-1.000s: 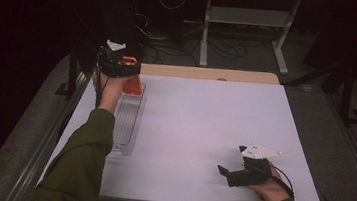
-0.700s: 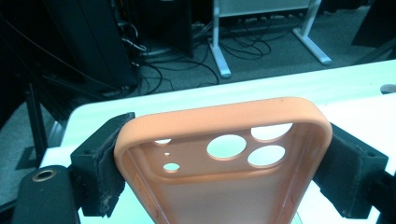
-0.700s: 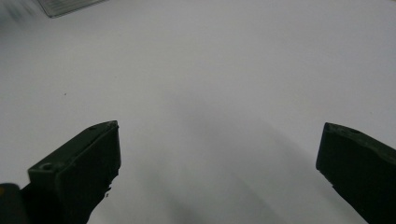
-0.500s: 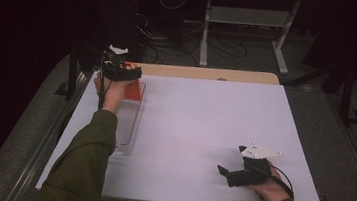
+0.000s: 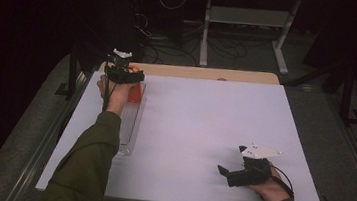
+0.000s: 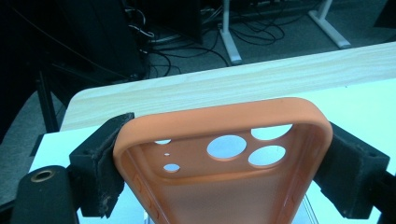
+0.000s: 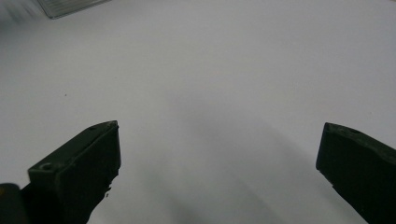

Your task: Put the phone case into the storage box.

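White table point(image 5: 203, 133): clear tray point(image 5: 131, 125) beneath jaw-gripped orange phone case point(image 6: 224, 163).

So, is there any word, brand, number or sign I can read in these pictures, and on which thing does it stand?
None: no readable text stands anywhere.
Orange phone case, held in the left claw: plain, camera holes only.
Clear tray: no label.
White table: blank.
Right claw: black, unmarked.

Orange phone case point(image 6: 224, 182): matt, smooth, rubbery plastic. Surface point(image 5: 203, 133): matt white sheet, pale wood-grain edge. Tray point(image 5: 131, 125): clear plastic.
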Motion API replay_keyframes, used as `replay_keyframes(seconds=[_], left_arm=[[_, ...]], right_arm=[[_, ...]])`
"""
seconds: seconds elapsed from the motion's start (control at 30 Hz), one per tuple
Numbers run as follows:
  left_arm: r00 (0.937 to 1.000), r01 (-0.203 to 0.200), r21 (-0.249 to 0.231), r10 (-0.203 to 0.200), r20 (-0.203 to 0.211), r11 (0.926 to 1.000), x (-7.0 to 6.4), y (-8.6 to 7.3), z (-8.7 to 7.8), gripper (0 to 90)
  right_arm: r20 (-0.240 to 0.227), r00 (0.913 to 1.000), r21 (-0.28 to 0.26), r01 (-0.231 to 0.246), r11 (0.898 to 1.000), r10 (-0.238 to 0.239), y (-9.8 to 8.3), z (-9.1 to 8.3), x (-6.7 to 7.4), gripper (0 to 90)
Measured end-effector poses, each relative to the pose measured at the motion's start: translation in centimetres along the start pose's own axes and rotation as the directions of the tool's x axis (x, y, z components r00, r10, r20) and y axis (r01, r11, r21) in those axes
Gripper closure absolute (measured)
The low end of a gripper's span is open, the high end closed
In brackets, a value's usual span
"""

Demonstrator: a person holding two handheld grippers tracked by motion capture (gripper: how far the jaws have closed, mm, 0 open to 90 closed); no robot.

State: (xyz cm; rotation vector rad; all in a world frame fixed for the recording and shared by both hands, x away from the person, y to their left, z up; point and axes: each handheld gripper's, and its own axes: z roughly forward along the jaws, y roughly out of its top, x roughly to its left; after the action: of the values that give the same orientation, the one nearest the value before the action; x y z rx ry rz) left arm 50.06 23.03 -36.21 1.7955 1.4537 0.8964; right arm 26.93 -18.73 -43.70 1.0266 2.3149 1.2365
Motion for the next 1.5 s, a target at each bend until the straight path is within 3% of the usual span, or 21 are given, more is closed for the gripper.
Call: replay_keyframes(seconds=[0.2, 0.37, 0.57, 0.83, 0.97, 1.1, 1.37, 1.5], left_arm=[[0.9993, -0.031, -0.009, 0.031, -0.020, 0.9995, -0.4, 0.0, 0.5, 13.3], [0.9997, -0.015, -0.012, 0.015, -0.020, 0.9998, -0.4, 0.2, 1.0, 13.0], [0.9992, -0.036, -0.023, 0.036, -0.019, 0.9991, -0.2, 0.1, 1.4, 12.6], [0.9994, -0.032, -0.016, 0.032, -0.016, 0.9994, -0.1, -0.2, 1.9, 10.2], [0.9994, -0.035, -0.001, 0.035, 0.003, 0.9994, -0.2, -0.4, 2.3, 4.2], [0.9998, -0.020, -0.016, 0.020, 0.006, 0.9997, -0.4, -0.4, 2.3, 0.0], [0.9993, -0.009, -0.028, 0.010, 0.036, 0.9996, 0.3, -0.2, 1.5, 0.0], [0.9969, 0.008, -0.037, -0.005, 0.079, 0.9993, 0.9, -0.2, 1.0, 0.0]], right_arm=[[-0.001, 1.0000, -0.001, 0.000, 1.000, 0.000, 0.0, -0.1, 0.0, 0.0], [-0.002, 1.0000, 0.000, 0.001, 1.000, -0.001, 0.0, 0.0, 0.0, 0.0], [-0.003, 1.0000, 0.000, 0.000, 1.000, 0.000, 0.0, 0.0, 0.1, 0.0], [-0.004, 1.0000, 0.002, -0.002, 1.000, 0.002, 0.0, 0.0, 0.1, 0.0], [-0.004, 1.0000, 0.001, -0.002, 1.000, 0.002, 0.0, 0.0, 0.1, 0.0], [-0.004, 1.0000, 0.001, 0.000, 1.000, 0.000, 0.0, 0.0, 0.1, 0.0], [0.000, 1.0000, -0.007, 0.006, 1.000, -0.006, 0.0, -0.1, 0.0, 0.0], [0.001, 1.0000, -0.006, 0.007, 1.000, -0.007, 0.0, -0.1, 0.1, 0.0]])
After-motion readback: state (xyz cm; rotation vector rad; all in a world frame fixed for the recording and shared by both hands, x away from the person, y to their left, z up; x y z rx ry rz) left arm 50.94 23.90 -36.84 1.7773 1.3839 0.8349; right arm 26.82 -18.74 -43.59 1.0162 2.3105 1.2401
